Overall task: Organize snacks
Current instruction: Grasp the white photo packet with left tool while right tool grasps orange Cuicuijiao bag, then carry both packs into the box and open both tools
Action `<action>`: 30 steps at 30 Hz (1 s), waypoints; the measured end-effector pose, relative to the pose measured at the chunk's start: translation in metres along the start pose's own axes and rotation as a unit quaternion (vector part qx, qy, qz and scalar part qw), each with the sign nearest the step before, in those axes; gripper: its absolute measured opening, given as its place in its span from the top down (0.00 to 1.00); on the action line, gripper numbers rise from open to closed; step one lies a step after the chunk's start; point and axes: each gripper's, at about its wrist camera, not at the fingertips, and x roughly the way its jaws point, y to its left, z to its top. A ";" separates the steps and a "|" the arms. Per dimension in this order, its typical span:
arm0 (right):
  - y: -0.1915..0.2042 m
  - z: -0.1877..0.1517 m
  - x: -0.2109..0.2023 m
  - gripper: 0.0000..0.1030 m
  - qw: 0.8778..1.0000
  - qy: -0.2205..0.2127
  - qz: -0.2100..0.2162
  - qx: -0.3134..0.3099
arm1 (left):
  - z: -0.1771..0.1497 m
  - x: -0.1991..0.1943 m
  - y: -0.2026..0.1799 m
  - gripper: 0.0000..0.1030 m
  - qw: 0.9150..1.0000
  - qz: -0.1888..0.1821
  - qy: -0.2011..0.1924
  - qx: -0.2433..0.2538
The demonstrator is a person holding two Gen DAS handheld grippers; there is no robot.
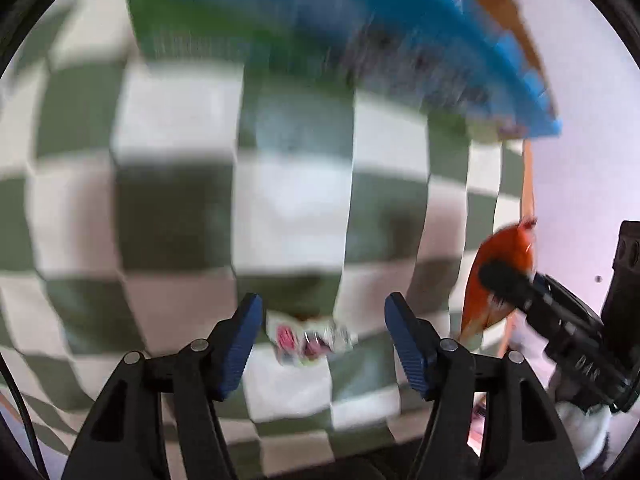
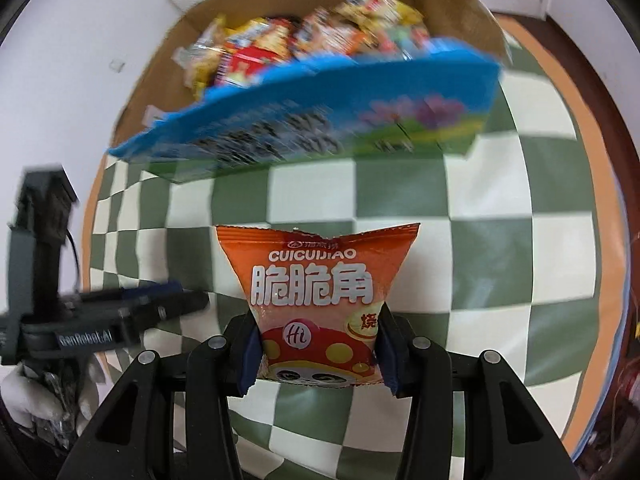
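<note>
- Setting: green-and-cream checked cloth (image 2: pixel 484 184) spread over a round table with an orange rim (image 2: pixel 600 208); pale floor beyond the edge.
- Right gripper (image 2: pixel 318 354): black frame, blue ribbed pads; jaws drawn narrow and clamped on the lower corners of an orange snack packet (image 2: pixel 316 280), one pad on each side. Pointed steeply down at the cloth.
- Orange snack packet: held upright between those pads, clear of the cloth; white characters and "CUICUIJIAO" on the front, a red spotted mushroom and a panda face at the bottom, serrated top seam. In the left wrist view it shows as an orange blur (image 1: pixel 504 264) at the right edge of the table, with the right gripper's black fingers (image 1: pixel 520 284) across it.
- Left gripper (image 1: pixel 324 344): same black frame and blue pads; jaws part open, pads touching nothing. A small white-and-pink wrapper (image 1: pixel 308 342) lies on the cloth in the gap between them; whether it is a snack cannot be told through the blur.
- Left gripper seen from the right wrist view (image 2: pixel 152 304): level at the left edge, lettered "GenRoboAI", carried by a white-gloved hand (image 2: pixel 36 396).
- Blue box wall (image 2: pixel 320 120): printed with dark text, flowers and a green band; stands on the far side of the cloth.
- Cardboard box (image 2: pixel 452 4): brown, open, behind the blue wall.
- Packets in the box (image 2: pixel 304 36): many yellow, red and orange snack packs heaped together; single labels unreadable.
</note>
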 end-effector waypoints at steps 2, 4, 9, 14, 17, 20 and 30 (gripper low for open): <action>-0.013 -0.007 0.010 0.51 1.000 0.010 0.001 0.016 | -0.012 0.015 0.001 0.40 1.000 -0.007 0.027 -0.011; -0.023 -0.019 0.019 0.51 0.999 0.021 -0.004 0.027 | -0.019 0.033 0.002 0.40 0.998 -0.004 0.052 -0.022; -0.040 -0.041 0.040 0.51 0.998 0.045 -0.011 0.047 | -0.021 0.071 -0.002 0.36 0.995 0.025 0.091 -0.016; -0.045 -0.051 0.049 0.51 0.997 0.050 -0.017 0.052 | -0.023 0.070 -0.013 0.43 0.996 0.067 0.056 0.005; -0.045 -0.053 0.053 0.51 0.997 0.049 -0.019 0.052 | -0.026 0.064 -0.018 0.43 0.996 0.080 0.038 0.017; -0.043 -0.054 0.050 0.51 0.998 0.046 -0.017 0.050 | -0.026 0.053 -0.024 0.44 0.996 0.082 0.025 0.025; -0.011 -0.024 -0.027 0.52 0.999 -0.020 0.044 0.018 | -0.020 -0.097 -0.085 0.43 0.991 0.005 -0.096 0.089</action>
